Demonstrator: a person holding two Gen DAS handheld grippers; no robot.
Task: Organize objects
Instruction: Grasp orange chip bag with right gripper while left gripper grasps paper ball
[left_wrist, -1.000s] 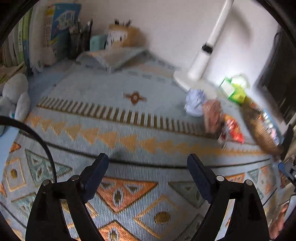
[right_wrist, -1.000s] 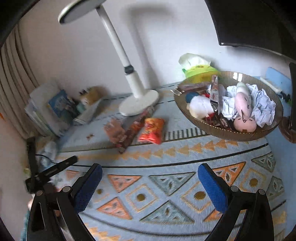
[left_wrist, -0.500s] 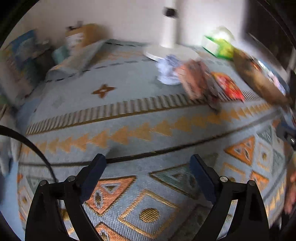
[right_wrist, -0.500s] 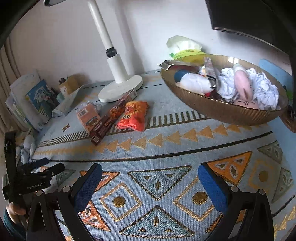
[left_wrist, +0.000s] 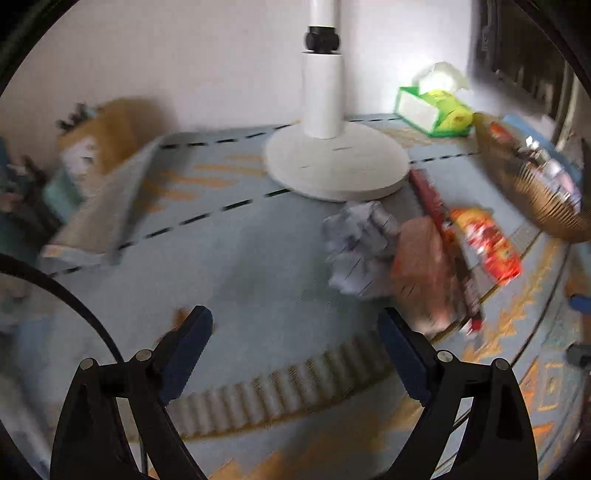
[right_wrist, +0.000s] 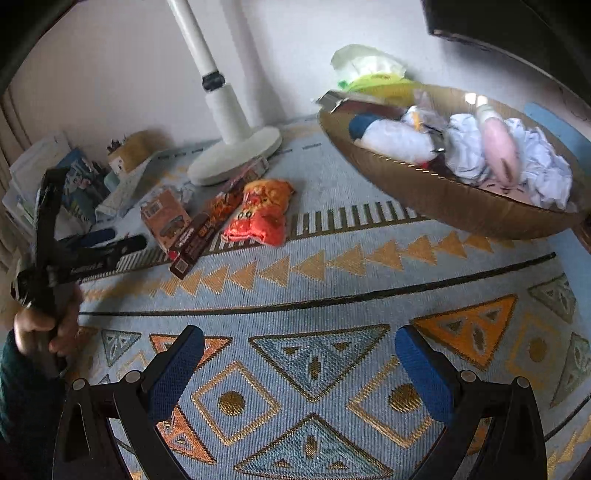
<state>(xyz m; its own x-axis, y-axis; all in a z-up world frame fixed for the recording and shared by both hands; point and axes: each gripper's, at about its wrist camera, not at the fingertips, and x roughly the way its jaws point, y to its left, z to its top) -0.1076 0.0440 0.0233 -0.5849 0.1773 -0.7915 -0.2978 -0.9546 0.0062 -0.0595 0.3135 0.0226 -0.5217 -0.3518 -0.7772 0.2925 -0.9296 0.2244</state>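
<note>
The left tongs (left_wrist: 293, 343) stand wide apart with nothing between the blue pads, held over the patterned cloth on the tabletop (left_wrist: 236, 258). Just beyond them lies a crumpled paper ball (left_wrist: 356, 247), touching an orange carton (left_wrist: 421, 266) on its right. A long dark snack bar (left_wrist: 443, 229) lies along the carton's right side, and a red-orange snack bag (left_wrist: 487, 247) lies just right of that. The white lamp base (left_wrist: 336, 166) sits beyond the paper ball, with a green tissue box (left_wrist: 432, 110) far right against the wall. This view is blurred.

The right tongs (right_wrist: 299, 369) also gape open and empty above the cloth. Far right sits a woven basket (right_wrist: 443, 199) holding crumpled paper, a pink plush toy (right_wrist: 498, 147) and wrappers. The carton, bar and bag lie in a row left of the basket, near the lamp base. At the left edge a hand (right_wrist: 40, 328) grips the handle of the left tongs.
</note>
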